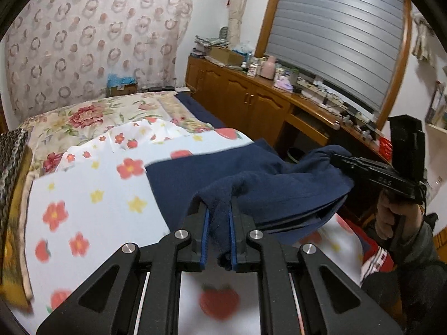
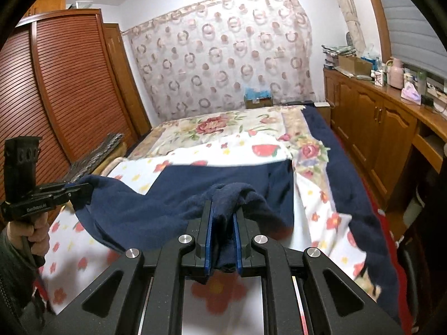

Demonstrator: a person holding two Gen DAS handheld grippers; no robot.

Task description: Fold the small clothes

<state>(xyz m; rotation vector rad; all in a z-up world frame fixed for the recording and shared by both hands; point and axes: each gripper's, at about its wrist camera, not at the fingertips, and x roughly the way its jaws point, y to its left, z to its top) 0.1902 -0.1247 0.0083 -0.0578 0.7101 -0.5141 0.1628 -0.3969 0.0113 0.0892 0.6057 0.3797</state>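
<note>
Here the left gripper [image 1: 218, 231] and right gripper [image 2: 222, 236] each pinch a near corner of the navy fleece garment [image 1: 251, 178], lifted above the flower-print sheet [image 1: 92, 195]. Uneven pulling could skew the fold or slip a corner. Wardrobe [image 2: 69, 83] left, cabinets [image 2: 377, 122] right.
</note>
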